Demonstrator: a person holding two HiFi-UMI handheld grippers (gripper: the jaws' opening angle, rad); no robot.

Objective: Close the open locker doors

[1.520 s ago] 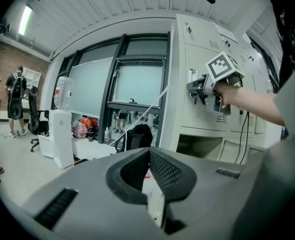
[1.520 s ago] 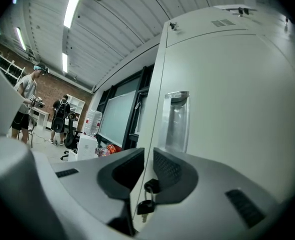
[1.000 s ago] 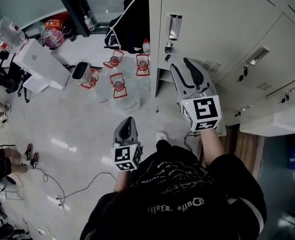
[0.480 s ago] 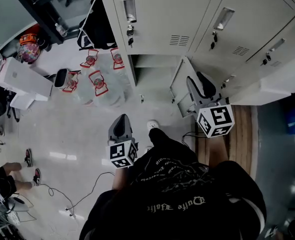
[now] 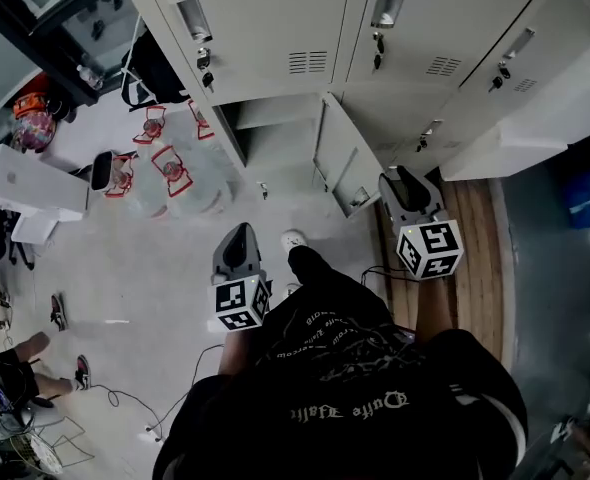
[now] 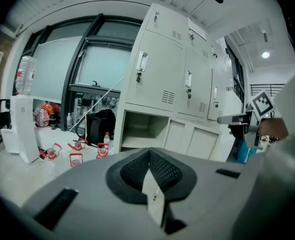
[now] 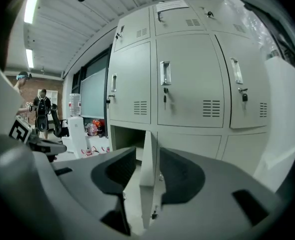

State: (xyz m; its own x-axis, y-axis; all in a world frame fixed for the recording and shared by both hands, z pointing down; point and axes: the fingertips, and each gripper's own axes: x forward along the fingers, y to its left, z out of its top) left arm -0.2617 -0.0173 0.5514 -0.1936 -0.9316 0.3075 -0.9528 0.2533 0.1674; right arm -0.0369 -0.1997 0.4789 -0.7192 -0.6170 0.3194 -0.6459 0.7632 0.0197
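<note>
The lockers [image 5: 275, 28] run across the far side. In their bottom row an open compartment [image 5: 267, 120] lies left of its open door [image 5: 340, 158], which juts toward the near side. The right gripper [image 5: 397, 180] is just right of the door's near edge, the left gripper [image 5: 240, 233] nearer and left. Water jugs [image 5: 165, 173] stand on the floor [image 5: 125, 268] left of the compartment, a box [image 5: 25, 180] farther left

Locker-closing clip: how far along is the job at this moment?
Done: the upper doors are shut. In hand: the right tongs, open, are lined up on the edge of the open lower door, not touching it as far as I can tell. Left to do: swing that door shut. The left tongs hang idle, shut.
</note>
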